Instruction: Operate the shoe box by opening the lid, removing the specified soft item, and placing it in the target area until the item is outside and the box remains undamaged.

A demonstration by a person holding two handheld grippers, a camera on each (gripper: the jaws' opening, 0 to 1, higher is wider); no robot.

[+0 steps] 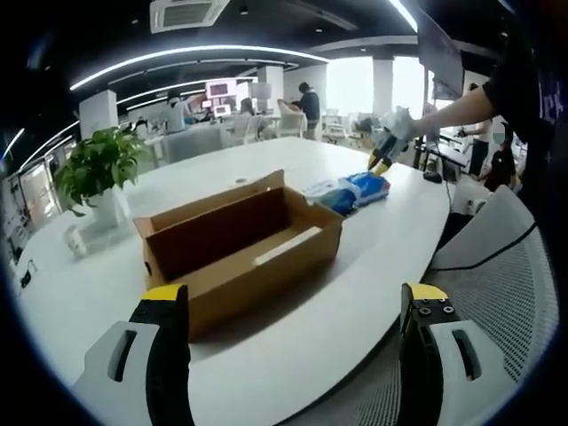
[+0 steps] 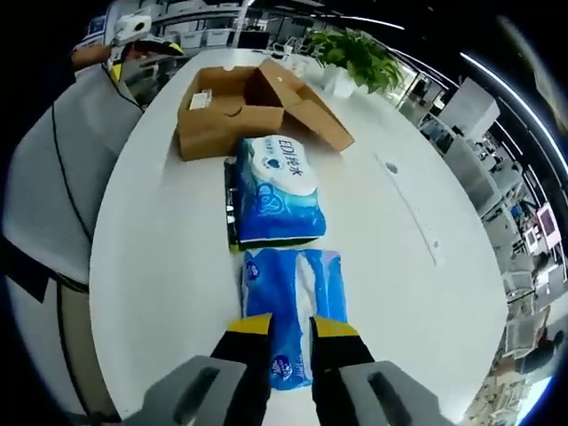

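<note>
The brown cardboard shoe box point(image 1: 240, 240) lies on the white table point(image 1: 355, 293) with its lid folded back and its inside bare. My left gripper point(image 1: 293, 355) hangs open in front of it, jaws wide apart and holding nothing. Beyond the box lie two soft blue-and-white tissue packs point(image 1: 355, 191). In the right gripper view the near pack point(image 2: 293, 293) runs between my nearly closed jaws; my right gripper point(image 2: 290, 351) is shut on its near end. The second pack point(image 2: 275, 191) lies between that one and the box point(image 2: 248, 111). My right gripper point(image 1: 383, 151) sits over the packs.
A potted plant point(image 1: 98, 169) stands on the table left of the box, also seen as the plant point(image 2: 355, 53). A grey mesh chair point(image 1: 506, 266) is at the table's edge. Bare tabletop point(image 2: 408, 222) lies beside the packs. People and desks fill the office behind.
</note>
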